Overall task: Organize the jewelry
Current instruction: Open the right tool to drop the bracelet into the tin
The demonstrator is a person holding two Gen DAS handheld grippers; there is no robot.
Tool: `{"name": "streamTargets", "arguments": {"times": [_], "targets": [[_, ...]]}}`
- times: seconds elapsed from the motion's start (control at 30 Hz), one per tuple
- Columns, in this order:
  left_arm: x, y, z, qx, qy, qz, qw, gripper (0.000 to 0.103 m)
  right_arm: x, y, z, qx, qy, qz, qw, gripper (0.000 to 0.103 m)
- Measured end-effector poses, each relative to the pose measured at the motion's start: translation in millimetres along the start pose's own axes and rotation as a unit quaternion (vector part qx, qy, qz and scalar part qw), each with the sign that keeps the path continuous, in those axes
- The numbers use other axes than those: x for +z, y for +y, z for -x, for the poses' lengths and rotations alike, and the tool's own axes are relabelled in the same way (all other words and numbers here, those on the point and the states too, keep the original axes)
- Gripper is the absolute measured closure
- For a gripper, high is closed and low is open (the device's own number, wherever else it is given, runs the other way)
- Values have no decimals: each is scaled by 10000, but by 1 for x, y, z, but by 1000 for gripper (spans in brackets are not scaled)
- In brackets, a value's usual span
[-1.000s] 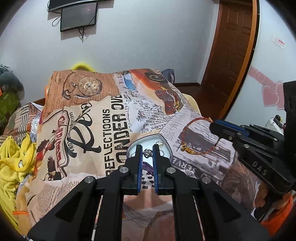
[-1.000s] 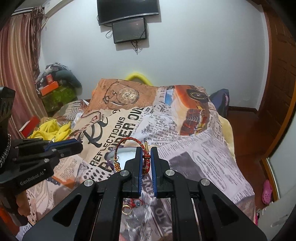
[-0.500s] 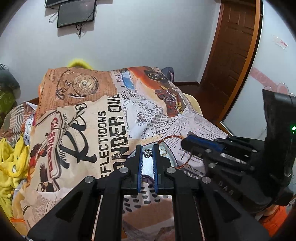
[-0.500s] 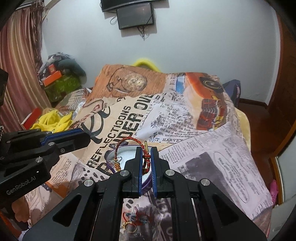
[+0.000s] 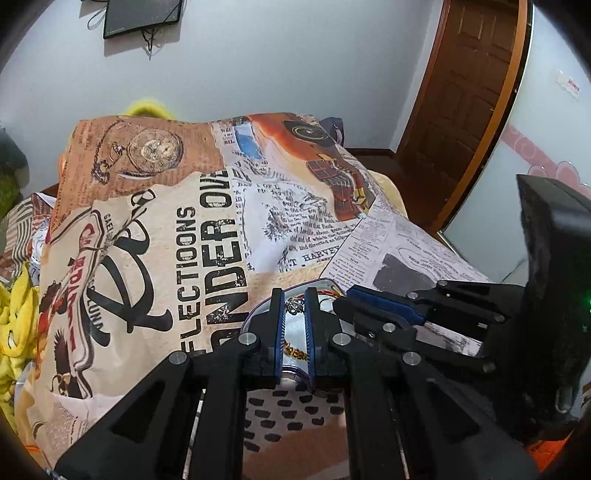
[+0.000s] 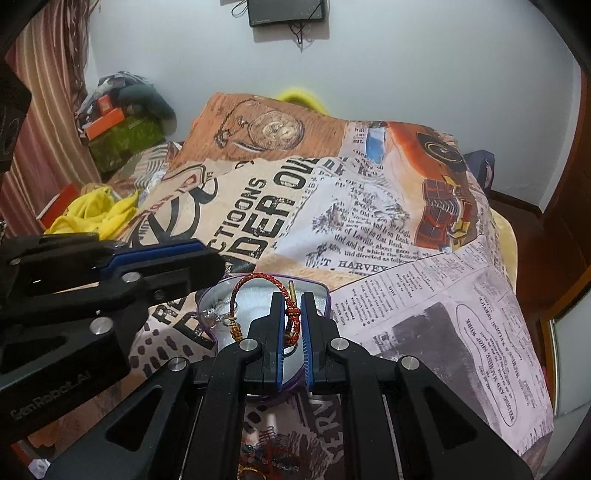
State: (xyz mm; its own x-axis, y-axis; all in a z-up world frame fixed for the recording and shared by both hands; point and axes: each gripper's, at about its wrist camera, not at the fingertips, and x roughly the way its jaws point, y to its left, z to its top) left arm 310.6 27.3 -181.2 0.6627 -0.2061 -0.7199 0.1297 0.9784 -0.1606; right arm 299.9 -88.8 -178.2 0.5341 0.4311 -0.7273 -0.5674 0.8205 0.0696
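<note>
My right gripper (image 6: pixel 293 301) is shut on a red braided bracelet (image 6: pixel 258 279), whose loop and gold beads hang over a clear purple-rimmed tray (image 6: pixel 320 292) with a white lining. The tray lies on the newspaper-print bedspread (image 6: pixel 369 221). My left gripper (image 5: pixel 294 297) is shut on a small silver jewelry piece (image 5: pixel 294 305) just above the same tray (image 5: pixel 255 314). Both grippers meet tip to tip over it: the right gripper (image 5: pixel 345 301) comes in from the right, and the left gripper (image 6: pixel 212 260) comes in from the left.
More red and gold jewelry (image 6: pixel 258 458) lies on the bedspread below my right gripper. Yellow cloth (image 6: pixel 96 214) and boxes (image 6: pixel 110 118) crowd the bed's left side. A brown door (image 5: pixel 472 92) stands at the right, and a screen (image 6: pixel 288 11) hangs on the wall.
Both grippers have come down and forward toward the tray. The right one has carried the bracelet in from the right until it hangs over the tray, close beside the left gripper.
</note>
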Motion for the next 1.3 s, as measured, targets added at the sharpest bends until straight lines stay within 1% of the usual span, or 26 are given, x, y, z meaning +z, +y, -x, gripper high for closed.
{"name": "streamTargets", "arguments": {"times": [0.13,0.3,0.5,0.7,0.97,1.0,1.13,1.2,1.27,1.3], "targets": [[-1,6,-12,-95,146,112,9998,95,-1,-1,-4,38,105,10,9999,96],[-4,9,-20,-100,239,155,9995,95,-2,-4,-10,93,268,-47,9996,95],[-5,6,-24,-154,327,105,9993,95,-3,-4,-8,25,268,-38,9996,92],[-6,4,-26,-123,392,89,9991,95,-5,-8,-2,-84,221,-19,9997,92],[-4,0,-14,-26,349,81,9994,94,-7,-9,12,-203,164,17,9997,91],[-3,-1,-11,0,316,62,9995,94,-7,-8,15,-212,141,22,9997,89],[-3,-5,6,89,183,3,9998,93,-6,-5,29,-292,-56,52,9995,76],[-3,-5,16,110,127,-7,9999,91,-5,-3,37,-317,-145,76,9994,75],[-5,-6,25,146,70,-28,9999,85,-3,-1,44,-323,-222,94,9992,75],[-6,-6,31,182,26,-52,9998,79,-3,0,47,-331,-251,97,9991,75]]}}
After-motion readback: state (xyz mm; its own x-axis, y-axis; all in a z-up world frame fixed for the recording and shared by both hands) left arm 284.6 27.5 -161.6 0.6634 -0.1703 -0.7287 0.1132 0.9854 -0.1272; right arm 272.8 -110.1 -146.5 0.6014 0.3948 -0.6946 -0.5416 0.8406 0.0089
